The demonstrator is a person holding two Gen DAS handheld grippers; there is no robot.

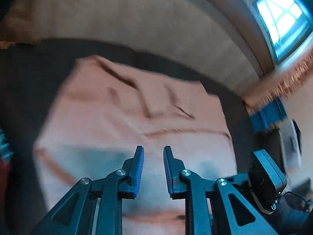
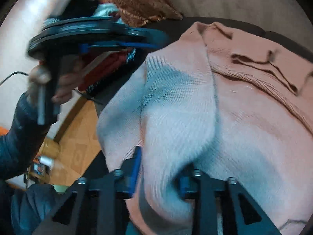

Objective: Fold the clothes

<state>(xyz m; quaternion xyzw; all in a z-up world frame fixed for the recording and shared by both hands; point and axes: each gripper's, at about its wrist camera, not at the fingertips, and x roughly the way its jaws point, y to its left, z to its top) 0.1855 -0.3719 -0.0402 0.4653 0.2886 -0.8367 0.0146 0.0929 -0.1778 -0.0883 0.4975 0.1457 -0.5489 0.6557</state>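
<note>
A pink knit garment (image 1: 127,117) lies spread on a dark surface (image 1: 29,90), creased near its far edge. My left gripper (image 1: 153,152) hovers over its near part, jaws apart and empty. In the right wrist view the same garment (image 2: 244,117) fills the frame. A thick fold of it (image 2: 176,121) runs down between the blue pads (image 2: 137,166) of my right gripper (image 2: 160,168), which is closed on that fold. The left gripper and the hand holding it (image 2: 49,74) show blurred at the left of that view.
A beige wall (image 1: 146,19) stands behind the surface, with a window (image 1: 277,13) at the upper right. A brown fringed cloth (image 2: 133,0) lies at the far edge. A wooden floor (image 2: 78,137) shows below the surface's left edge. The right gripper's body (image 1: 268,178) is at the right.
</note>
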